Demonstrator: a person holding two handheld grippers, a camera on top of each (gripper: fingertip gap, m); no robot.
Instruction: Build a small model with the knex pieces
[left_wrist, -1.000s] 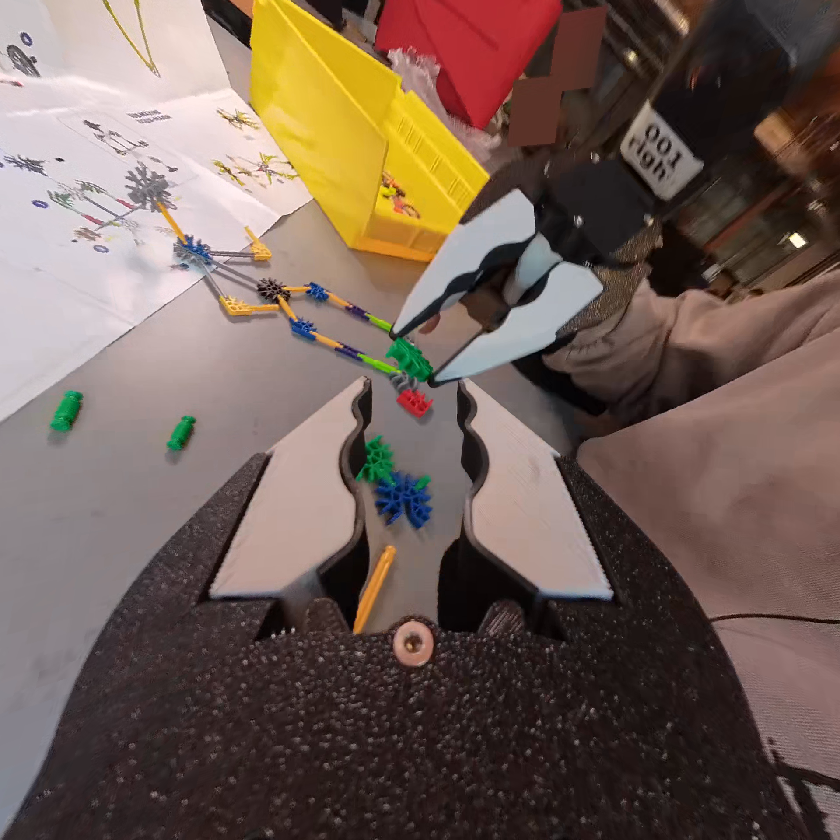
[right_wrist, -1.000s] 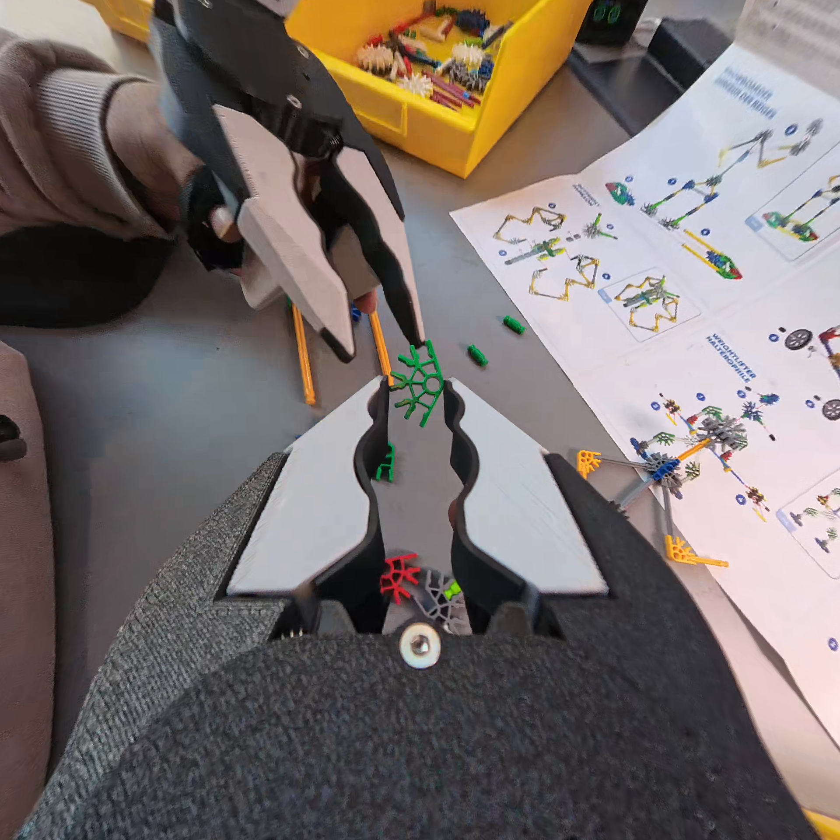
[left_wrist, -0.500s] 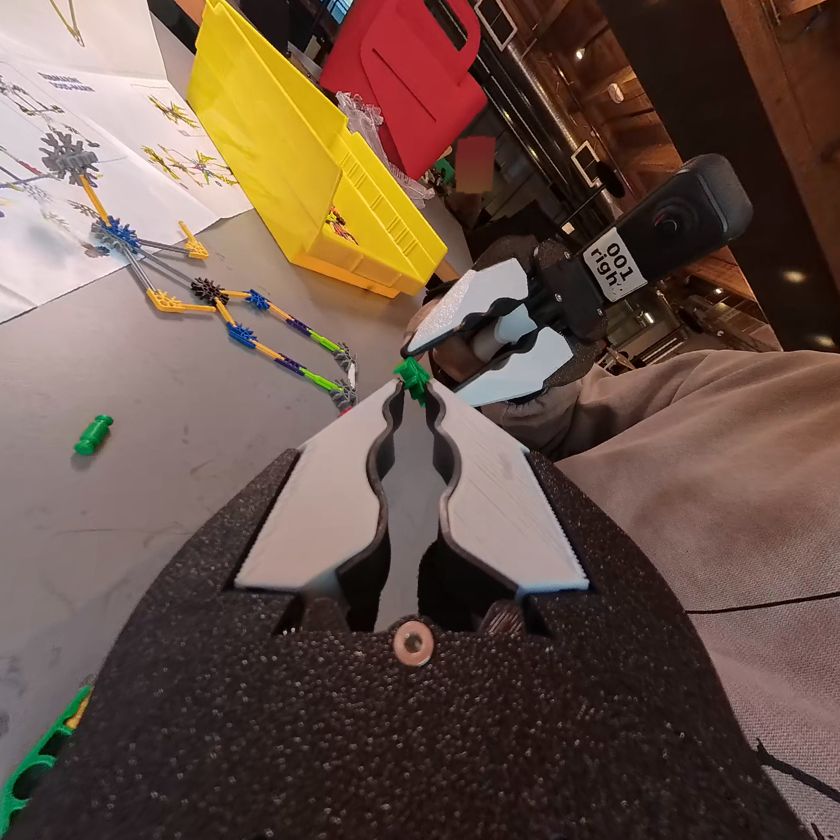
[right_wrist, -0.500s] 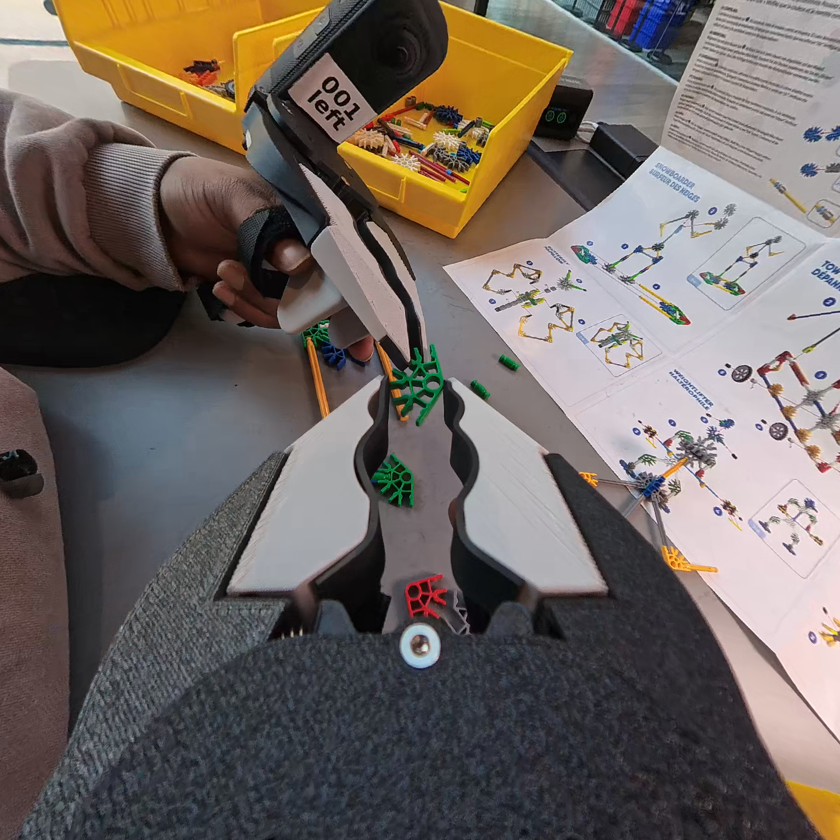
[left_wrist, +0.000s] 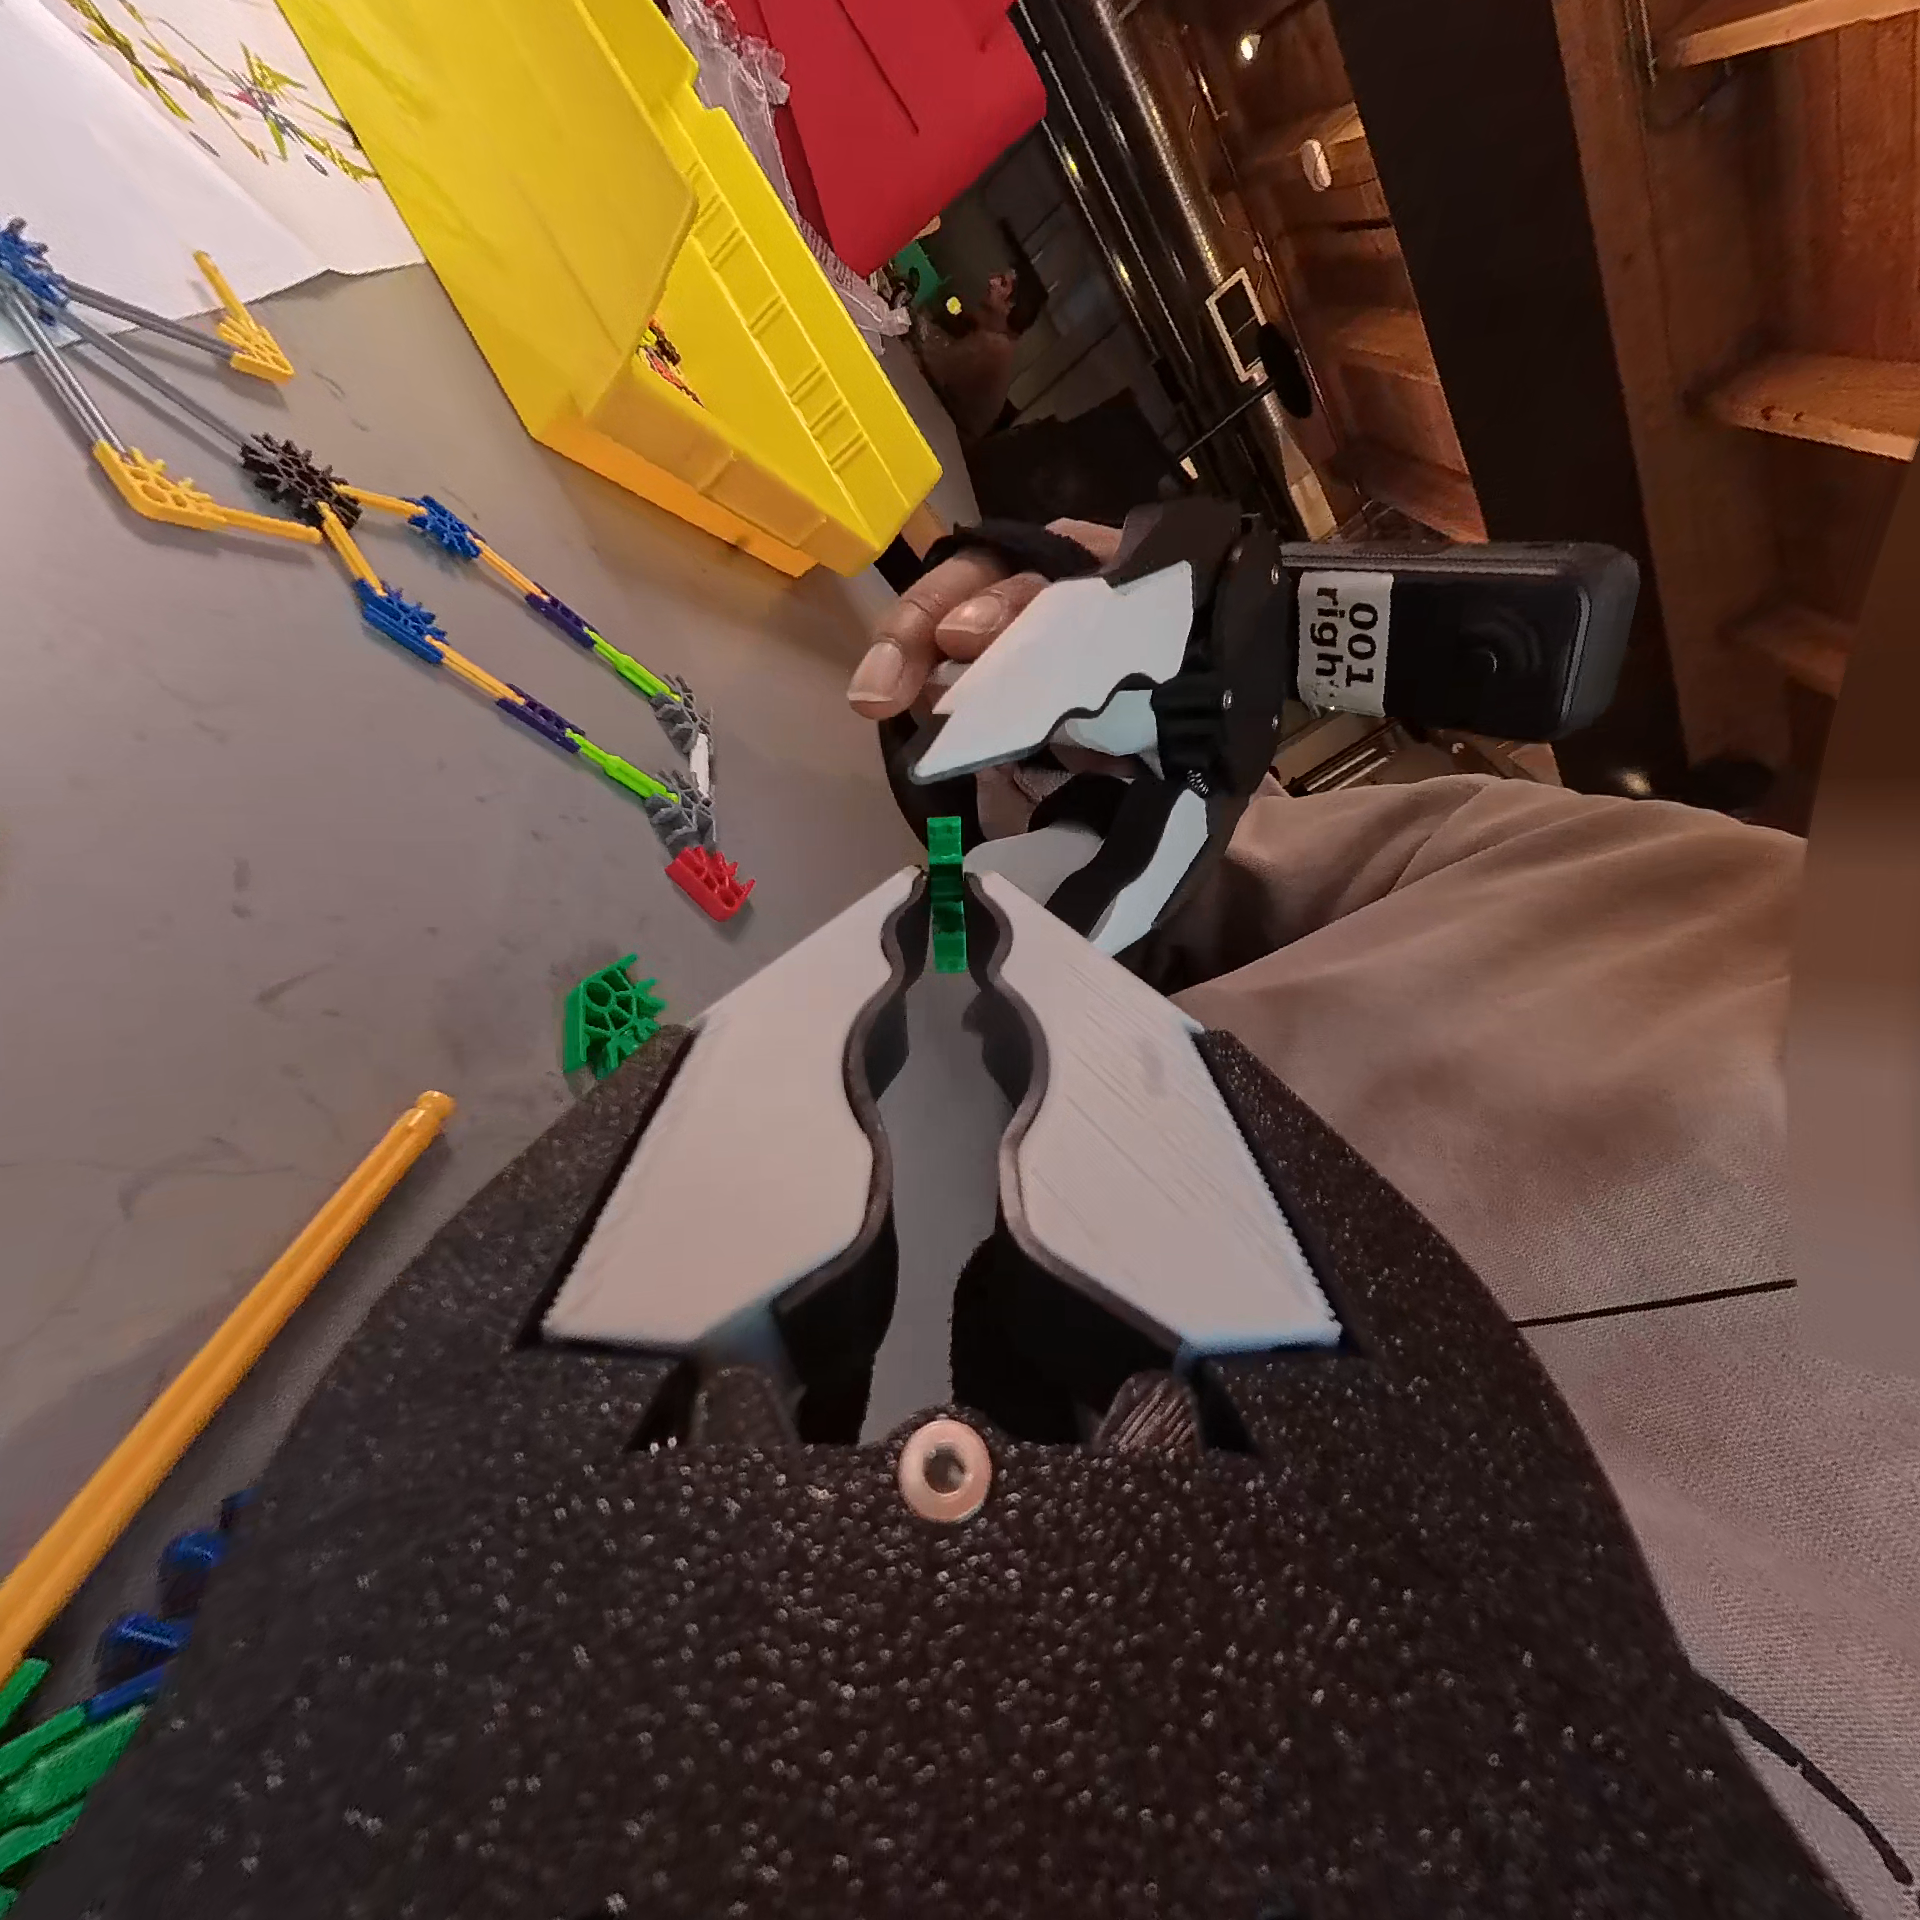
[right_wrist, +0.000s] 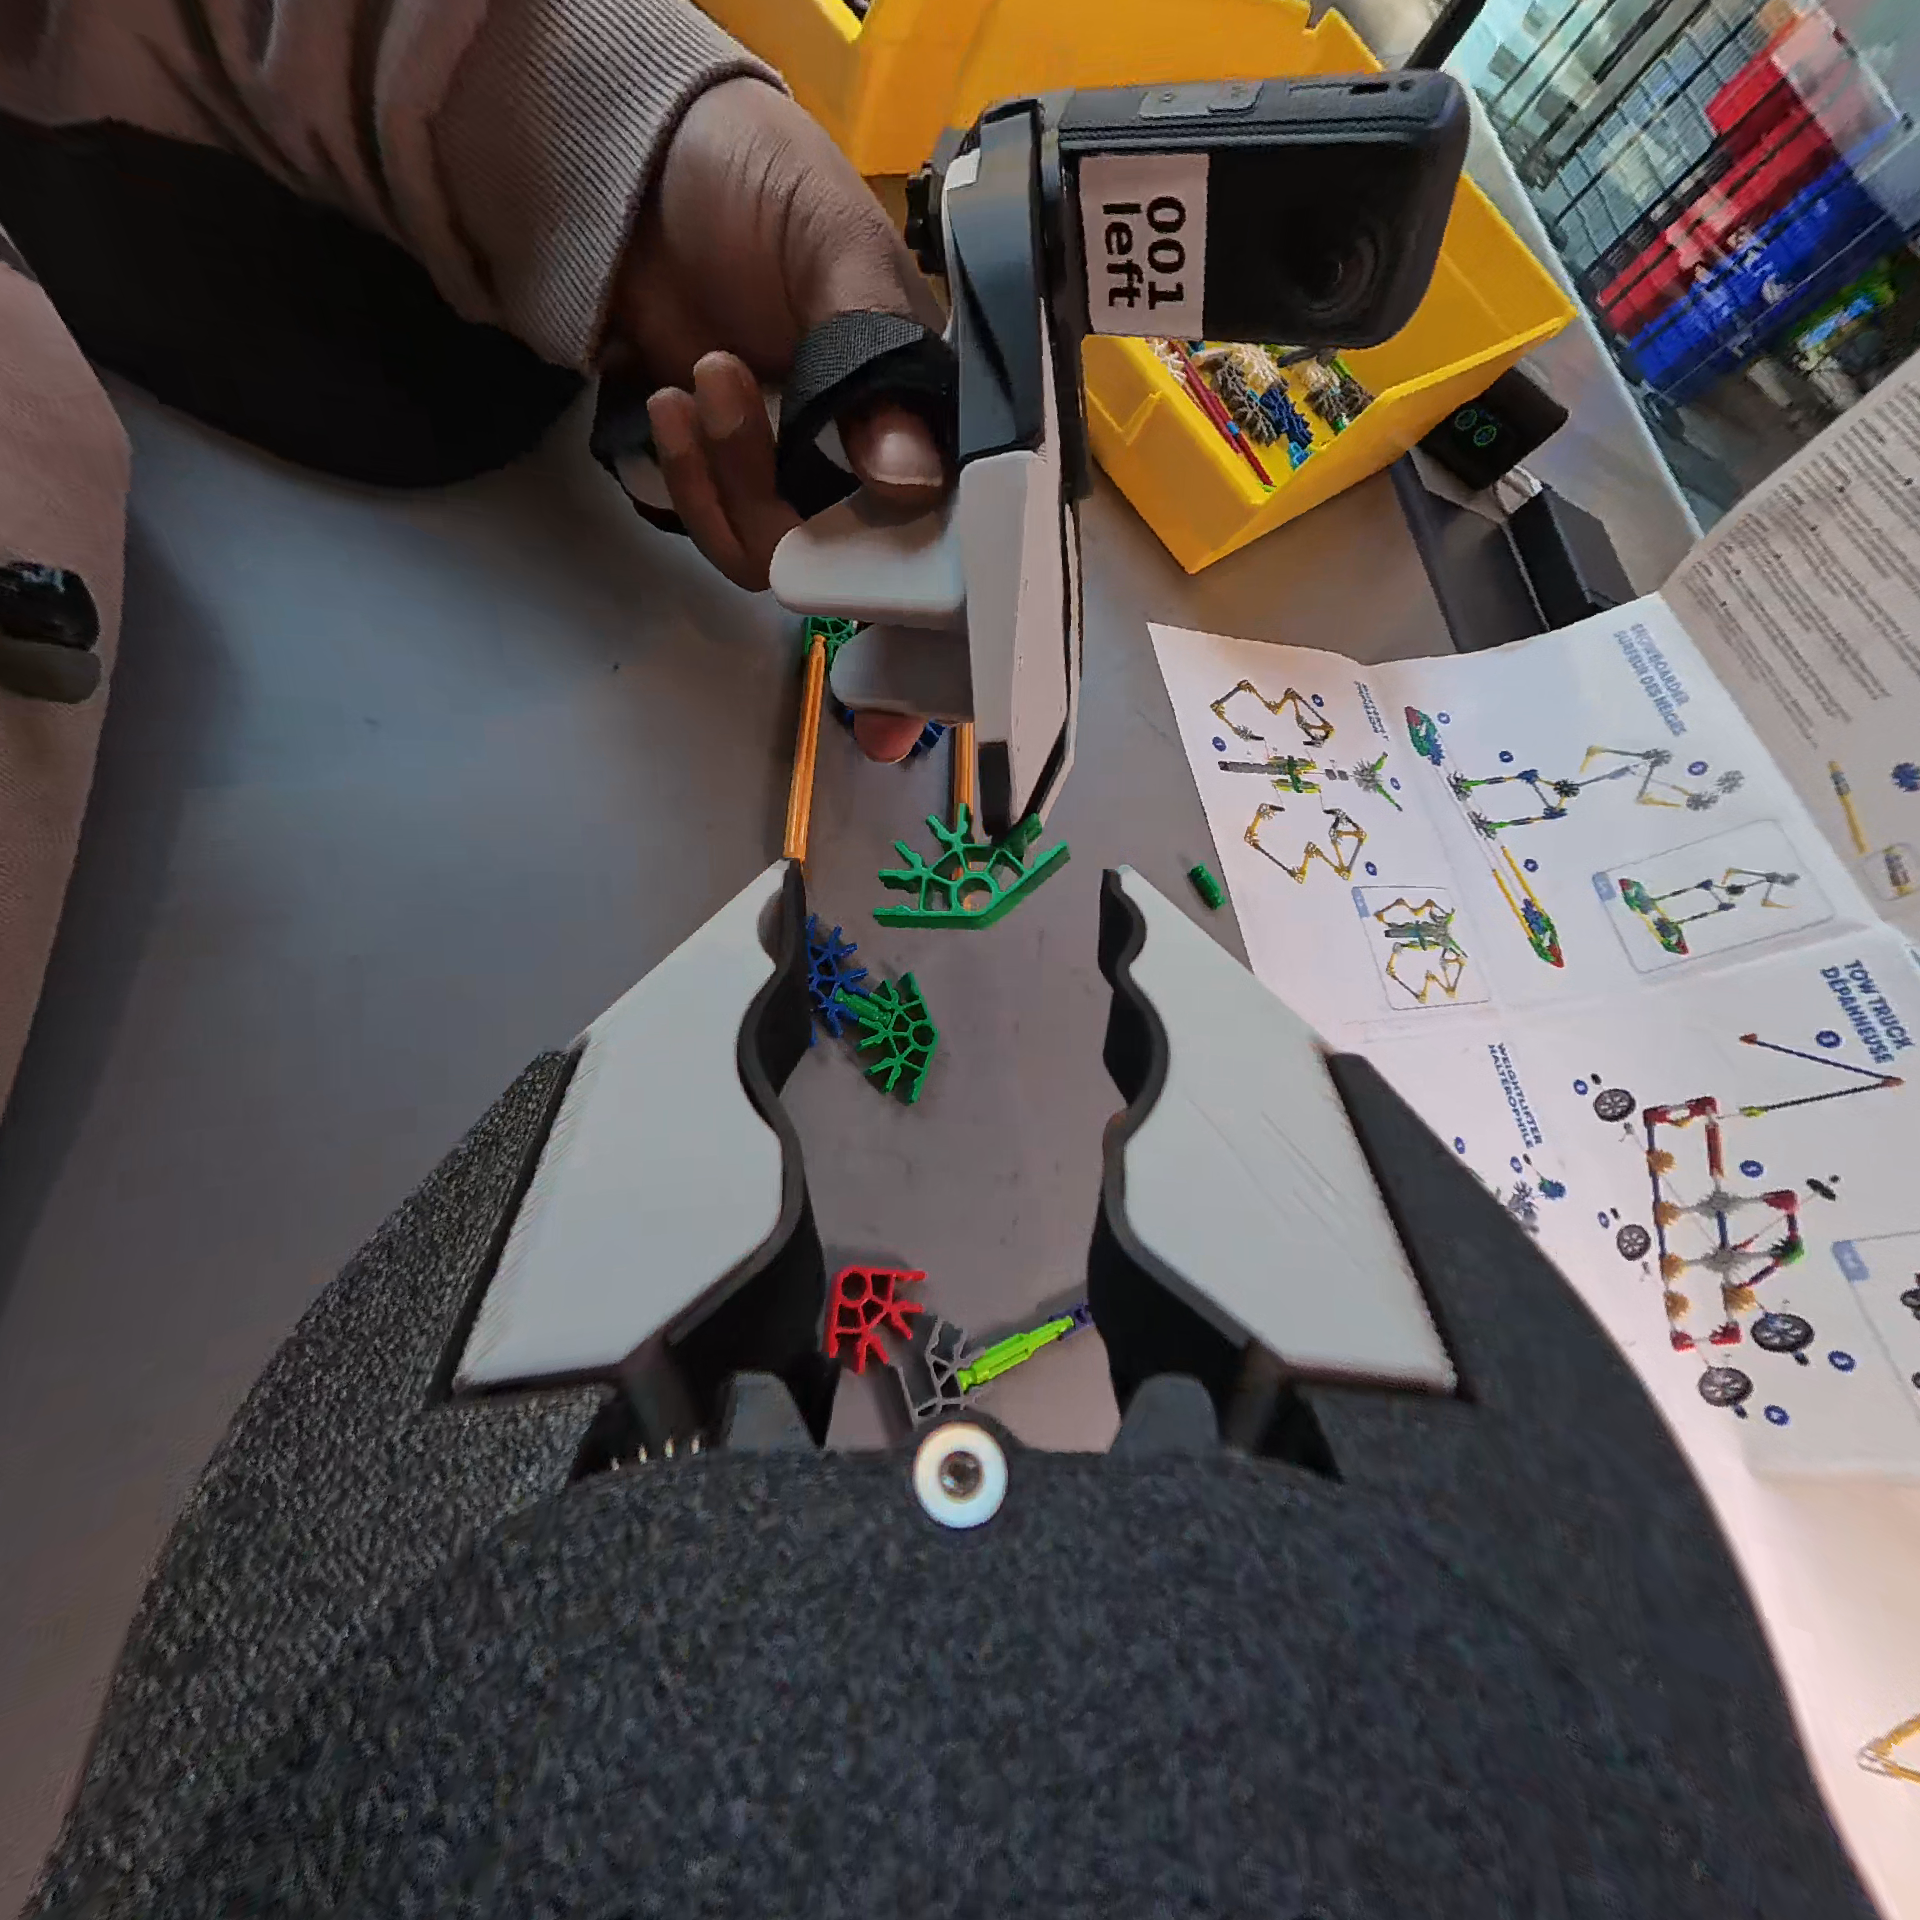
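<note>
My left gripper (left_wrist: 945, 883) is shut on a green fan-shaped connector (left_wrist: 943, 894), pinched edge-on at its fingertips and held above the grey table (left_wrist: 312, 883). In the right wrist view the left gripper (right_wrist: 1013, 821) points down and holds that connector (right_wrist: 966, 873) by its upper edge. My right gripper (right_wrist: 951, 883) is open, its jaws wide on either side of the connector without touching it. In the left wrist view the right gripper (left_wrist: 971, 816) faces mine, just beyond the connector. A hand (right_wrist: 769, 312) grips the left tool.
On the table lie a red connector (right_wrist: 868, 1314), a green connector (right_wrist: 899, 1034) joined to a blue one (right_wrist: 831, 971), orange rods (left_wrist: 229, 1340), and a rod-and-connector chain (left_wrist: 457, 603). Yellow parts bins (right_wrist: 1299, 416) stand behind. Instruction sheets (right_wrist: 1558, 935) lie to the right. My left and right fingertips are right by each other.
My left gripper closed on the green connector that the right gripper held. My right gripper has opened and let go of it. Both tools have lifted and turned.
</note>
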